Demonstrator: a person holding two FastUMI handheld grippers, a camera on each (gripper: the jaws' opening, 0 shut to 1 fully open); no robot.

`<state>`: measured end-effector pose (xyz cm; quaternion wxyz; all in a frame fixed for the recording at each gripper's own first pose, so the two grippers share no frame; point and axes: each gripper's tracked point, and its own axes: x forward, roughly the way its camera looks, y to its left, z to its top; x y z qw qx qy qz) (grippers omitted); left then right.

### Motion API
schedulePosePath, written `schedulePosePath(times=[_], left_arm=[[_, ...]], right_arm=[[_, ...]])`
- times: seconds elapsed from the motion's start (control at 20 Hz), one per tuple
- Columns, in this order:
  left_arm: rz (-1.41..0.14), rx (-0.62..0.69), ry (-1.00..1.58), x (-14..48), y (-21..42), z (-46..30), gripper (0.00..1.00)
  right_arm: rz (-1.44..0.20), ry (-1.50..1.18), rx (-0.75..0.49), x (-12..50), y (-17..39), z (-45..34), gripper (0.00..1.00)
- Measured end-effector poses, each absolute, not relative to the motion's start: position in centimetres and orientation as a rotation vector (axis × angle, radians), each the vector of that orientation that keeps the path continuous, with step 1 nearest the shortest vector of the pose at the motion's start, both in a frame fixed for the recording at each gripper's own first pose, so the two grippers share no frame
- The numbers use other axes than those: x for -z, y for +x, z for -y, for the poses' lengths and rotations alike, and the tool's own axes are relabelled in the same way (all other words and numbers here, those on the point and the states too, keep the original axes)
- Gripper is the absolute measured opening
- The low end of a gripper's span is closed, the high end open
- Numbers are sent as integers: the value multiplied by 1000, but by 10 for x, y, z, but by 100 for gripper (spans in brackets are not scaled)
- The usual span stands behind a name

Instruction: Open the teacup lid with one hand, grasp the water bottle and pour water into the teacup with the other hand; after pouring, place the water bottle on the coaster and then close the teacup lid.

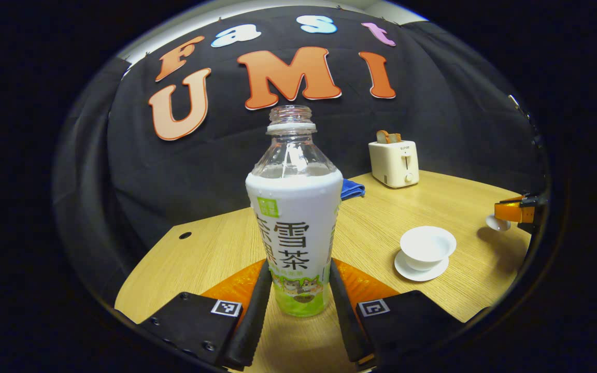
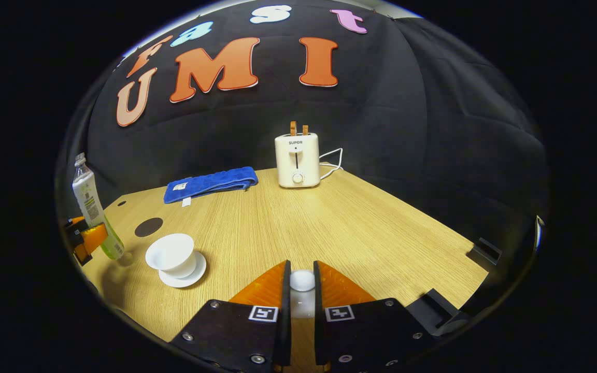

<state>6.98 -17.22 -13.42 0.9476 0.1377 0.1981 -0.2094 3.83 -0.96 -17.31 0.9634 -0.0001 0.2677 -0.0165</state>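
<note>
Left gripper (image 1: 298,290): closed on the lower body of the water bottle (image 1: 295,228), one finger on each side of the label; the bottle stands upright and uncapped, which suits carrying it without a spill before tipping.
Right gripper (image 2: 301,290): narrow, pinching the white knob of the teacup lid (image 2: 302,280) between its fingers; the lid is held off to the side, well apart from the cup, most likely to keep the mouth free for pouring.
Teacup (image 2: 172,254): open, white, sitting on its saucer (image 2: 189,277) on the tabletop (image 2: 329,228); whether it holds water cannot be told.
Bottle relative to cup: in the right gripper view the bottle is just beside the cup and not yet tilted, so pouring seems to be the step at hand.
Coaster (image 2: 148,227): a dark round disc lying flat behind the cup, near the bottle, bare and ready to take it afterwards.
Surface: light wood-grain tabletop, flat and uncluttered around the cup.
Room: black cloth wall behind; a cream toaster (image 2: 297,159) with bread in its slots at the back, a folded blue towel (image 2: 210,184) beside it.
</note>
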Motion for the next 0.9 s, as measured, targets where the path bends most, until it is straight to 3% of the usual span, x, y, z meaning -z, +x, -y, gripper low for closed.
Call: schedulePosePath(times=[0.3,0.9], left_arm=[[-359,498,546,123,80,176,65],[-324,607,1057,161,87,181,65]], right_arm=[[-542,2,28,172,35,7,18],[-558,11,39,175,30,13,18]])
